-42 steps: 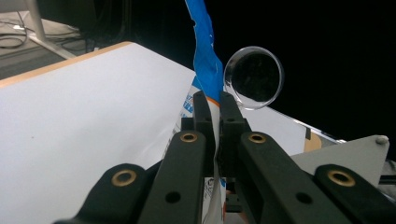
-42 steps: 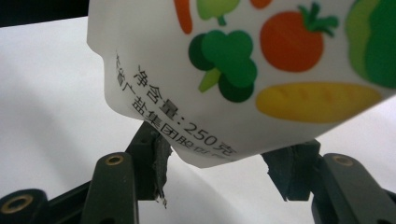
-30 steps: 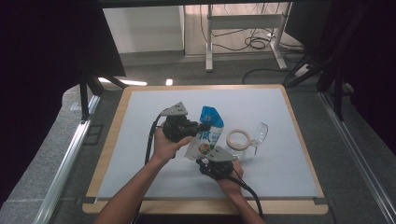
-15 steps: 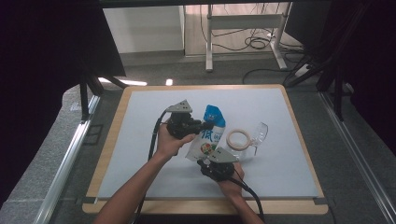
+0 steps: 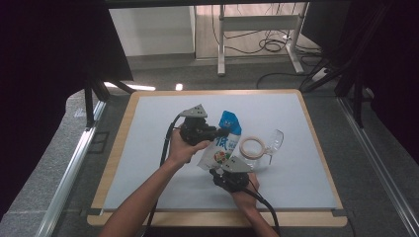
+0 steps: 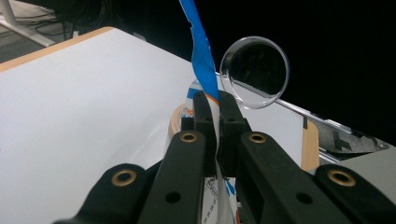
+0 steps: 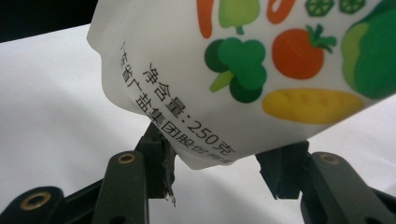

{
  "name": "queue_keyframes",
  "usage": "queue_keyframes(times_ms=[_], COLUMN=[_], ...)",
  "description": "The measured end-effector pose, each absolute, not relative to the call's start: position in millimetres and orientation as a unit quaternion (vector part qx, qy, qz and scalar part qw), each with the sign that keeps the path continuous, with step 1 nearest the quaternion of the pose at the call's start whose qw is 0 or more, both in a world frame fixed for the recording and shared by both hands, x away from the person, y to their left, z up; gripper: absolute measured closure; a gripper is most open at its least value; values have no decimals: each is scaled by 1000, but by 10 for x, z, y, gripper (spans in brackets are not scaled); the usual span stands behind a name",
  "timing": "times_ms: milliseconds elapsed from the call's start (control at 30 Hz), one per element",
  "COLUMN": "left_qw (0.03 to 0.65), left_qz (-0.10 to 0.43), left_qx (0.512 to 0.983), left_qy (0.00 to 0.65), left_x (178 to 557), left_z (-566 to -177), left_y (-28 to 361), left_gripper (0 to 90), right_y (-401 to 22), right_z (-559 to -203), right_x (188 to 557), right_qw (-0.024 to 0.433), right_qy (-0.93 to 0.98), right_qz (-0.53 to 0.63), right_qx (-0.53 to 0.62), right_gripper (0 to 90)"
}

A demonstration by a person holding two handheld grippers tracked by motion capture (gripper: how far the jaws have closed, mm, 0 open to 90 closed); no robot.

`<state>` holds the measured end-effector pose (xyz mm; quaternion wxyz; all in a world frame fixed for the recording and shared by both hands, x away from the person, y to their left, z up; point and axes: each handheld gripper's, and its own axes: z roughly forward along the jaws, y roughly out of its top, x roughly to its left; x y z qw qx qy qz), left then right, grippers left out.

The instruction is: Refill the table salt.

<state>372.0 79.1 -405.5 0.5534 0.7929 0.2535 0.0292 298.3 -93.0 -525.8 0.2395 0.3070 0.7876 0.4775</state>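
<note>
Pouch (image 5: 222,143): hanging tilted at frame centre, between both claws.
Left gripper (image 5: 223,132): clenching pouch's blue top edge.
Right gripper (image 7: 215,163): gripping pouch's lower end.

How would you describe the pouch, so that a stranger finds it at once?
On the white table mat, look near the middle, left of the tape ring and the clear glass. The pouch is white with a blue top and printed vegetables, held between both grippers.

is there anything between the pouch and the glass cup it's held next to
Nothing visible. The pouch is held off the table by both grippers: the left gripper pinches its blue top, the right gripper holds its bottom. The tape roll lies beside the cup, not between them.
</note>
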Motion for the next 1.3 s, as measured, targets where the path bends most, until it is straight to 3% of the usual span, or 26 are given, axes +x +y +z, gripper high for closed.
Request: queue_keyframes(times_ms=[1300], left_qw=[547], left_qz=[-13], left_qx=[802], left_qy=[239], left_x=[3848], left_z=[-4102], left_y=[663], left_gripper=[900], right_y=[-916], right_z=[-5249], right_x=[2901], right_qw=[261], right_qy=[784], right_qz=[470], right_qx=[310], right_gripper=[515])
